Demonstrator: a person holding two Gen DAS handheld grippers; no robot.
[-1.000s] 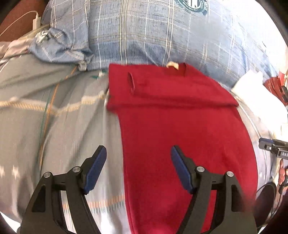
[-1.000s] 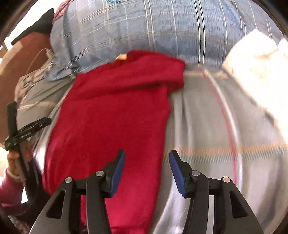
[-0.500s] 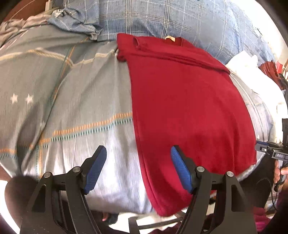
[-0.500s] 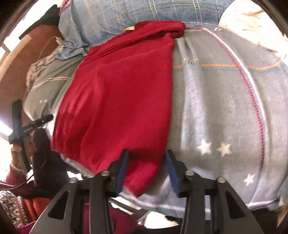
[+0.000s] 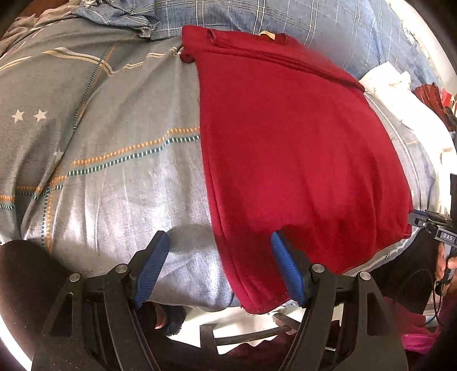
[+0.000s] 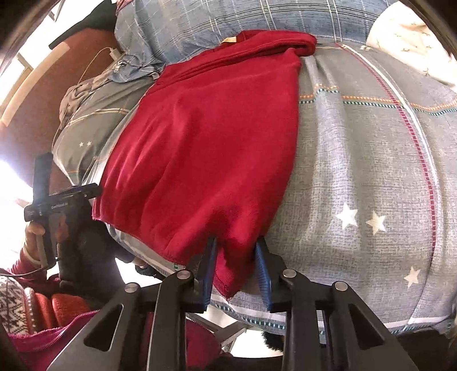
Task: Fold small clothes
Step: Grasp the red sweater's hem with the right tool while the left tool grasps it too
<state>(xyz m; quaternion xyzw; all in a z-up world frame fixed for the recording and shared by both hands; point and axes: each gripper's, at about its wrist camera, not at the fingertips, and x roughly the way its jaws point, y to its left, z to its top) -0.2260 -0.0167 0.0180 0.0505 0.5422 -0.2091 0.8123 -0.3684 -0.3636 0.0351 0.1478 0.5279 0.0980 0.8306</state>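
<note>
A red shirt [image 5: 285, 142] [image 6: 205, 142] lies flat on the bed with its sleeves folded in and its collar at the far end. Its hem hangs over the near edge of the bed. My left gripper [image 5: 218, 242] stands open over the hem's left corner; the cloth lies between the fingers, against the right pad [image 5: 285, 271] only. My right gripper [image 6: 235, 245] is shut on the hem's right corner, with red cloth bunched between both blue pads.
A grey bedcover [image 5: 114, 142] [image 6: 357, 171] with stripes and stars lies under the shirt. A blue plaid pillow [image 5: 285, 17] [image 6: 257, 17] lies behind it, and a white cloth [image 5: 394, 85] [image 6: 405, 34] at the far right. Chair legs and the floor show below the bed's edge.
Both grippers have drawn back from mid-shirt to the hem at the bed's near edge. The right jaws have narrowed onto the hem corner. The left jaws stay as wide.
</note>
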